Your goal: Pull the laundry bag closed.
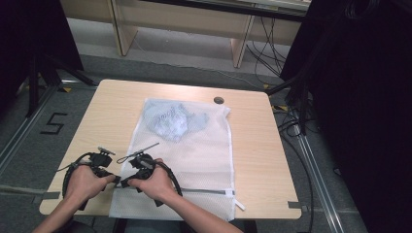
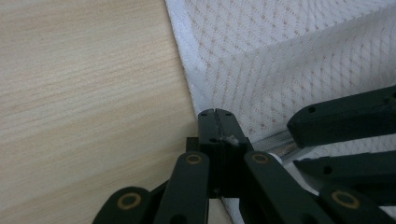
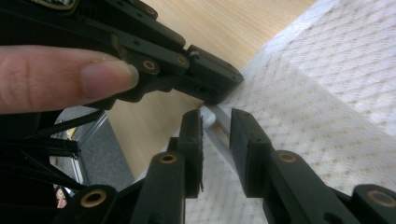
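Right gripper (image 3: 215, 140) stands with its jaws apart, straddling the zipper pull (image 3: 208, 116) at the near-left corner of the white mesh laundry bag (image 1: 194, 155), pads not yet pressing it. Left gripper (image 2: 215, 116) is clamped shut on the bag's edge just beside that pull. From the pull, the zipper track (image 1: 209, 191) runs along the bag's near edge toward its far-right end (image 1: 238, 201). The pull appears to sit between the right pads, though it is partly hidden.
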A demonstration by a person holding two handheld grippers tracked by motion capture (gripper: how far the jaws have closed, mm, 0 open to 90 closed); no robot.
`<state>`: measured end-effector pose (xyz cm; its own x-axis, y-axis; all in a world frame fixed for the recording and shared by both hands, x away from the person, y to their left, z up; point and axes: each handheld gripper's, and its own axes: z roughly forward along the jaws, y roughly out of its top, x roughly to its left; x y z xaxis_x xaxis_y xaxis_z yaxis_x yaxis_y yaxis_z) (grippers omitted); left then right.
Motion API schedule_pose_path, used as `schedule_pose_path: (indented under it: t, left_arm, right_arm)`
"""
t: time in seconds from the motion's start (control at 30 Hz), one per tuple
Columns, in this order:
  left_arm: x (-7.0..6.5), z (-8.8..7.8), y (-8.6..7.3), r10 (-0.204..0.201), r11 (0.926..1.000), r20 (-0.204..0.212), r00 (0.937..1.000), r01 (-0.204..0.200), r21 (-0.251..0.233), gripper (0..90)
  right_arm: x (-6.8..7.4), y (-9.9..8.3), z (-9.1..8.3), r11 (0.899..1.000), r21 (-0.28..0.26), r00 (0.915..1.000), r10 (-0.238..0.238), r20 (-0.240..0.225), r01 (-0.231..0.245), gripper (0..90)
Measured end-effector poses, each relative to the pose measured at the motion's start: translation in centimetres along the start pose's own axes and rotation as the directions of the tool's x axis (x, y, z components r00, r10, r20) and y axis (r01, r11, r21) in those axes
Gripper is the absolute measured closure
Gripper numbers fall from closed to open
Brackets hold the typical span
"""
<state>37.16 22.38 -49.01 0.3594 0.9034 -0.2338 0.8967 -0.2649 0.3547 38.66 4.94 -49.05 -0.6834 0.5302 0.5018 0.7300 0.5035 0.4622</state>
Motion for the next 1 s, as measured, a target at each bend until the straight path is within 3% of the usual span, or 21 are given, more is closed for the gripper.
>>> schedule_pose_path:
  t: [0.1, 0.17, 0.23, 0.43, 0.5, 0.53, 1.0]
  left_arm:
    - [0.0, 0.0, 0.0, -0.009, 0.9999, 0.002, 1.0, 0.009, -0.007, 89.7]
    - [-0.1, 0.1, 0.0, -0.014, 0.9998, 0.004, 0.9999, 0.014, -0.01, 89.7]
    - [0.0, 0.0, 0.0, -0.011, 0.9999, 0.003, 0.9999, 0.011, -0.007, 89.7]
    - [0.0, 0.1, 0.0, -0.015, 0.9998, 0.006, 0.9999, 0.015, -0.01, 89.7]
    - [0.0, 0.1, 0.0, -0.015, 0.9998, 0.006, 0.9999, 0.015, -0.01, 89.8]
    - [0.0, 0.1, 0.0, -0.019, 0.9997, 0.006, 0.9998, 0.019, -0.012, 89.7]
    - [0.0, 0.1, 0.0, -0.014, 0.9999, 0.005, 0.9999, 0.014, -0.011, 89.7]
  right_arm:
    - [0.1, 0.1, 0.3, 1.0, 0.012, 0.9998, 0.016, -0.013, -0.016, 75.0]
    - [-0.1, 0.2, 0.6, 1.0, 0.001, 0.9997, -0.024, -0.003, 0.024, 75.0]
    - [0.2, 0.3, 0.6, 1.0, 0.019, 0.9999, 0.008, -0.011, -0.008, 75.0]
    - [0.3, 0.5, 1.1, 1.0, 0.022, 0.9998, 0.007, -0.02, -0.007, 77.2]
    - [0.1, 0.4, 1.4, 1.0, 0.005, 0.9984, 0.012, -0.056, -0.012, 79.1]
    - [0.2, 0.4, 1.4, 1.0, 0.02, 0.9999, -0.017, 0.0, 0.017, 82.6]
    - [0.4, 0.4, 1.7, 1.0, 0.021, 1.0, 0.004, -0.004, -0.004, 83.7]
